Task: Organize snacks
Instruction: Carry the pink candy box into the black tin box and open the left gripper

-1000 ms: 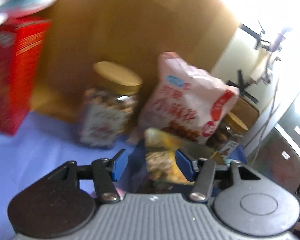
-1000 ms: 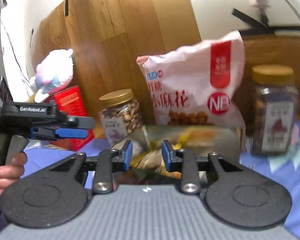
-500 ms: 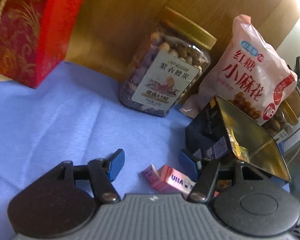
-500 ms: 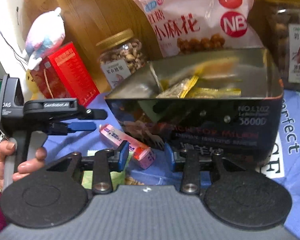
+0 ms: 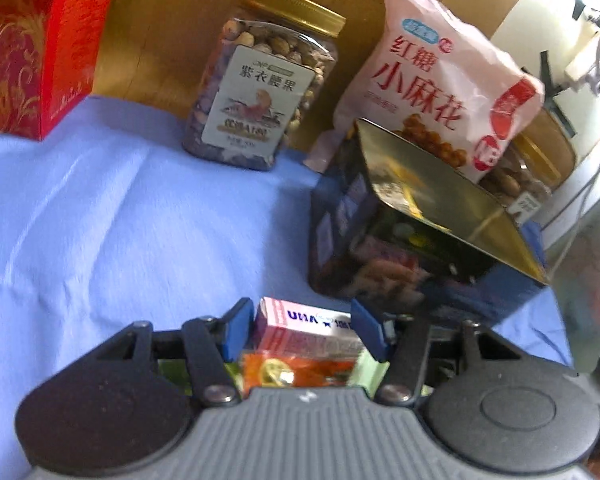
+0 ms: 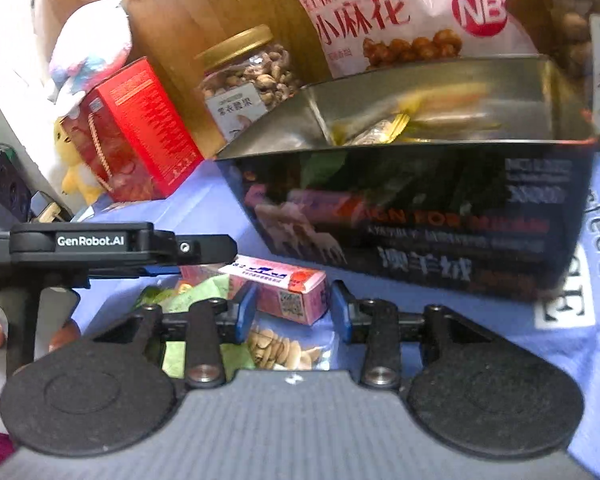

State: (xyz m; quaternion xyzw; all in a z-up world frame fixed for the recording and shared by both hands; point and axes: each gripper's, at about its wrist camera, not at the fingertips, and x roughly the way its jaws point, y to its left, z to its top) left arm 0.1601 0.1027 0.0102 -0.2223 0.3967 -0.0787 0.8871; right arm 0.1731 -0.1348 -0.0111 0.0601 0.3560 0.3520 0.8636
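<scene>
A pink snack box [image 5: 300, 330] [image 6: 284, 286] lies on the blue cloth in front of a dark open tin [image 5: 412, 248] [image 6: 420, 216] that holds wrapped snacks. My left gripper [image 5: 302, 330] is open, its fingers on either side of the pink box, over an orange packet [image 5: 296, 372]. My right gripper [image 6: 294, 310] is open, its fingers level with the near end of the same box, above a clear bag of nuts [image 6: 284, 350] and green packets [image 6: 196, 300]. The left gripper also shows in the right wrist view [image 6: 112, 244].
Behind the tin stand a pink snack bag [image 5: 440, 84] [image 6: 400, 8], a nut jar with a gold lid [image 5: 264, 88] [image 6: 244, 80], a second jar [image 5: 536, 164] [image 6: 596, 52], a red gift box [image 5: 32, 44] [image 6: 136, 128], plush toys [image 6: 88, 52] and a wooden board [image 5: 172, 20].
Both grippers have moved down and closer to the loose snacks. The pink box now sits between the left fingers, and the tin looks nearer in both views.
</scene>
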